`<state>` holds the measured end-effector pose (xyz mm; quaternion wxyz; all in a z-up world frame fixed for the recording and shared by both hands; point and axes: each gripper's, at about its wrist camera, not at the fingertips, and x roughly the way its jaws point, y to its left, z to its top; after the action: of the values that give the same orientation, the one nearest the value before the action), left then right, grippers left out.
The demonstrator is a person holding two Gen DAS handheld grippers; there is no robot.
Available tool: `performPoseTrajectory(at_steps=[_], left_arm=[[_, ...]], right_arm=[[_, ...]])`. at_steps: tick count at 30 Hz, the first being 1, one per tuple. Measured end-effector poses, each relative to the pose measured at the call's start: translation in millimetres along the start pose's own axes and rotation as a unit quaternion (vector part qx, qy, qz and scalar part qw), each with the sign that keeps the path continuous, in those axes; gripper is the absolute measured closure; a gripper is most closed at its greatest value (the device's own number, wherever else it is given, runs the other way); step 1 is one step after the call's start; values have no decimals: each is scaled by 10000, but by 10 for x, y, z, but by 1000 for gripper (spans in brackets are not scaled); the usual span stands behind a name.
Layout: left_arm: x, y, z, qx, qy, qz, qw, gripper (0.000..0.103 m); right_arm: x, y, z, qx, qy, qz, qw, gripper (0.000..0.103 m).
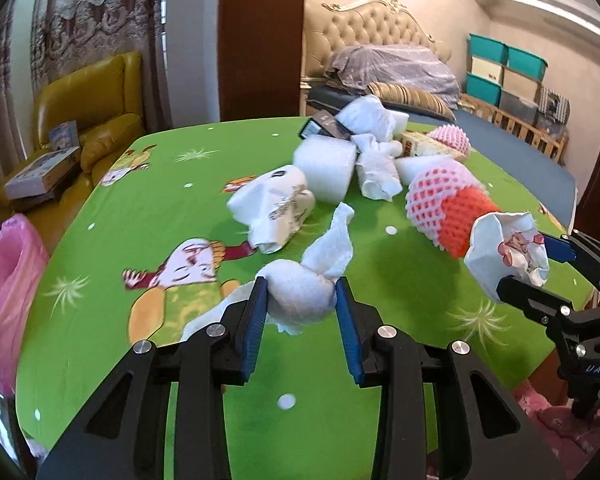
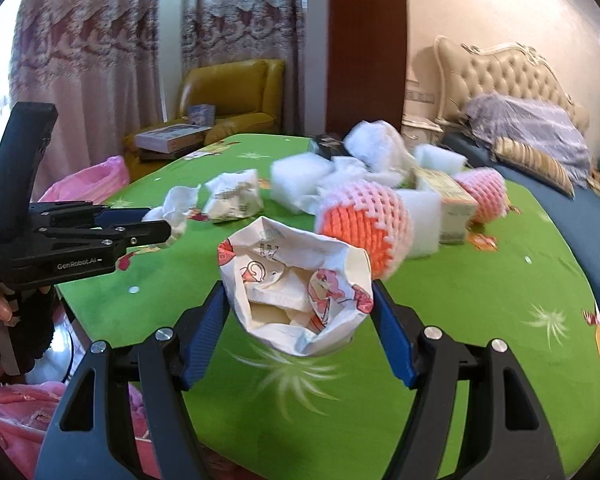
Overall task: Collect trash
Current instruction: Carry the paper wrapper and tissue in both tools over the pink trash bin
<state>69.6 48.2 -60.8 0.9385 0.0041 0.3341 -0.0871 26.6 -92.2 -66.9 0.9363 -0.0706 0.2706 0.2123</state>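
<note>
Between the blue pads of the left gripper (image 1: 301, 305) a soft white crumpled tissue wad (image 1: 300, 296) is sitting, and the jaws are standing narrow and pressing it from both sides, so this gripper is holding it above the green cartoon-printed tablecloth (image 1: 152, 208). Between the pads of the right gripper (image 2: 298, 312) an open crumpled white paper bag with pink cartoon print (image 2: 296, 300) is being held, and here the jaws are standing much wider, because the bag is bulky.

Ahead of both tools the rest of the trash is lying in a heap: a printed white crumpled wrapper (image 1: 272, 208), white foam blocks (image 1: 327, 168), and a pink and orange foam fruit net (image 1: 446, 204) just beyond the paper bag. Far to the left side of the left gripper a pink plastic trash bag (image 1: 8, 280) is hanging at the table edge, and I judge this is where both pieces are going.

What could go wrong: the tissue is loose, with a tail sticking out forward, so it could tear or slip out if the hand is swinging fast. The paper bag is open and is holding smaller papers inside; tilting it on the way could spill them. Both tools are near each other, so crossing toward one bag could make them collide.
</note>
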Motion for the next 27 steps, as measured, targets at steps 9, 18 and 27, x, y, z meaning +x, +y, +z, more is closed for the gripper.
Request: performPoseTrajectory(at_steps=[9,18,27], left_arm=[[-221,435,-94,-463,-210,281,9983,70],[-522,819,-189,-708,-480,702,9939,70],[-930,1408,-266,-1202,-872,1394,9790,70]], right_arm=[[180,394,172,-477,18,272,9985,34],[450,741,366,-722,71,565,9958,34],[865,1444,710,-1213,-36,1224,9850,34]])
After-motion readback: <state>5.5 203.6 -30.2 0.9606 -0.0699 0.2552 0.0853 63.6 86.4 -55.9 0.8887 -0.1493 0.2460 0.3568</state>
